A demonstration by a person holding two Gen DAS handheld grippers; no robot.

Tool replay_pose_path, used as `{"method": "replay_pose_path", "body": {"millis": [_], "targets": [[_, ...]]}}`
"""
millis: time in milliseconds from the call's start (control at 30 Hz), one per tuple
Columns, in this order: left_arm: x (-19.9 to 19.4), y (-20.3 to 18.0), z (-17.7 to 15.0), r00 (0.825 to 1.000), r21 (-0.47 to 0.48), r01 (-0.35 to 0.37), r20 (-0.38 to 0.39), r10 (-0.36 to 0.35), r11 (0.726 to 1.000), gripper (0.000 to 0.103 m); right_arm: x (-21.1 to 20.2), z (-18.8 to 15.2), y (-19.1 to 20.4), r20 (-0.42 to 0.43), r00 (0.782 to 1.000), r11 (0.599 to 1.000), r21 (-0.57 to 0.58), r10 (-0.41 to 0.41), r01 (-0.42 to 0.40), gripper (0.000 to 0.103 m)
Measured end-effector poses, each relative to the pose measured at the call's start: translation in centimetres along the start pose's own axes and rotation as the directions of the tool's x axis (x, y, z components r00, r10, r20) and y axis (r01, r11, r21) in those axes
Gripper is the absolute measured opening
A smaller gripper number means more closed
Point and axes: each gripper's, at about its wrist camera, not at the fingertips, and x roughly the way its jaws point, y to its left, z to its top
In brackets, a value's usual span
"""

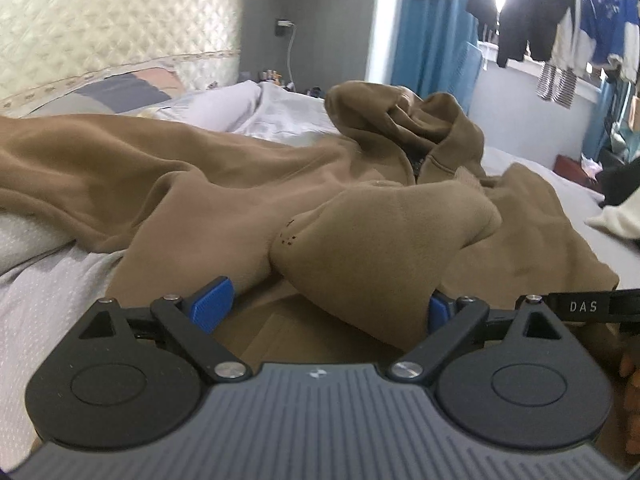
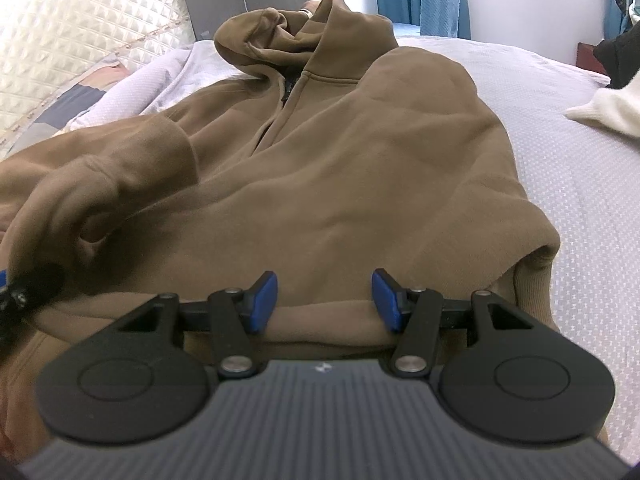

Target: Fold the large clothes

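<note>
A brown zip hoodie [image 2: 360,152] lies front up on the bed, its hood [image 2: 288,36] at the far end. One sleeve [image 1: 384,236] is folded across the body, and its cuff end rests between the fingers of my left gripper [image 1: 324,308]. That gripper is wide open; the left pad [image 1: 212,304] stands clear of the cloth and the sleeve half hides the right pad. My right gripper [image 2: 325,300] sits half open over the bottom hem [image 2: 324,322], which runs flat between the pads without being pinched. The left gripper shows as a dark blur [image 2: 28,292] at the right wrist view's left edge.
The grey-white bed sheet [image 2: 580,200] stretches to the right of the hoodie. A cream garment [image 2: 608,108] lies at the bed's right edge. A quilted headboard [image 1: 100,20] and pillows [image 1: 224,108] are on the left. Clothes hang by the window [image 1: 540,20].
</note>
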Motion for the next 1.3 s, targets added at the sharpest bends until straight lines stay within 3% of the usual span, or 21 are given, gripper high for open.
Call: {"method": "replay_pose_path", "body": {"millis": [167, 467, 767, 1000, 1100, 1300], "targets": [[-1.3, 1.2, -0.6, 0.999, -0.123, 0.011, -0.041, -0.016, 0.992, 0.096, -0.1, 0.0, 0.0, 0.001, 1.000, 1.000, -0.009, -0.001, 0.001, 0.054], [-1.3, 4.2, -2.1, 0.985, -0.388, 0.045, -0.136, -0.105, 0.920, 0.096, -0.1, -0.1, -0.1, 0.001, 1.000, 1.000, -0.015, 0.008, -0.008, 0.054], [-0.6, 3.7, -2.5, 0.983, -0.324, -0.029, -0.180, -0.031, 0.946, 0.097, -0.7, -0.2, 0.0, 0.038, 0.999, 1.000, -0.013, 0.026, -0.025, 0.054], [0.1, 4.5, -2.6, 0.979, -0.360, -0.055, -0.201, -0.020, 0.932, 0.100, -2.3, 0.0, 0.9, 0.120, 0.976, 0.983, -0.030, 0.183, -0.181, 0.057], [0.0, 4.5, -2.6, 0.980, -0.357, -0.053, -0.196, -0.019, 0.932, 0.100, -1.9, -0.2, 1.6, 0.094, 0.971, 0.976, -0.049, 0.218, -0.214, 0.056], [-0.7, 3.7, -2.2, 0.985, -0.323, -0.047, -0.171, -0.009, 0.945, 0.099, 0.2, -0.9, 1.8, 0.011, 0.983, 0.981, -0.066, 0.185, -0.184, 0.055]]}}
